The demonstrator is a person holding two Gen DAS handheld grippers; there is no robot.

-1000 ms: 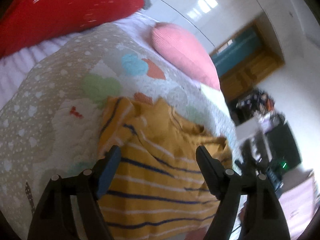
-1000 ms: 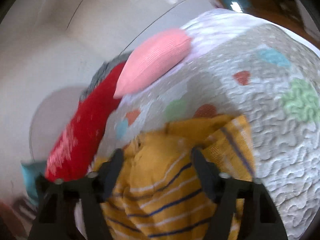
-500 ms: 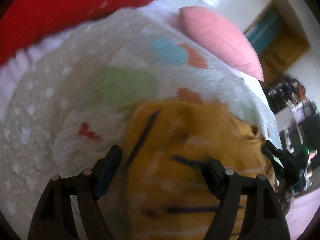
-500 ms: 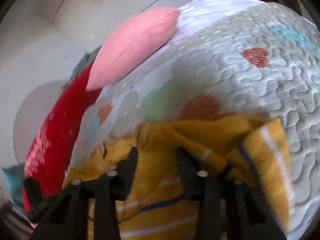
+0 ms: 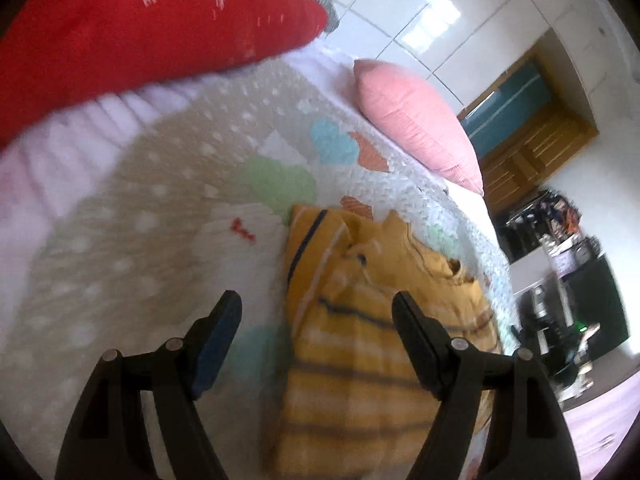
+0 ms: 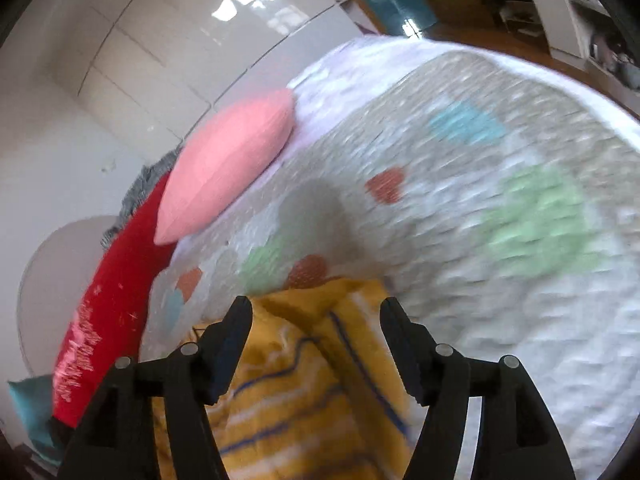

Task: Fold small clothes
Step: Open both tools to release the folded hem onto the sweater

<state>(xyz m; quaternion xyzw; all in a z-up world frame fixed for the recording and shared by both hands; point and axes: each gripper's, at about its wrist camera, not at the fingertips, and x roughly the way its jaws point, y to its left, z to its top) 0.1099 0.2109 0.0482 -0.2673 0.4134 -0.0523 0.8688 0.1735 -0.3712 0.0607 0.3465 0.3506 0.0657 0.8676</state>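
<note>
Both grippers (image 5: 316, 308) (image 6: 315, 314) (fingers apart) over shirt (image 5: 372, 344)

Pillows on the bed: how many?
2 in view. The red pillow lies at the head of the quilt; the pink pillow lies beside it, beyond the yellow striped garment. More may sit outside the frames.

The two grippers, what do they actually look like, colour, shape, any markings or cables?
Both the left gripper and the right gripper are matte black, each with two angular fingers tapering to flat, wedge-like tips. Small round silver fasteners dot the linkages. The left gripper's inner pad looks dark blue. No cables, lettering or sleeves show in either wrist view.
</note>
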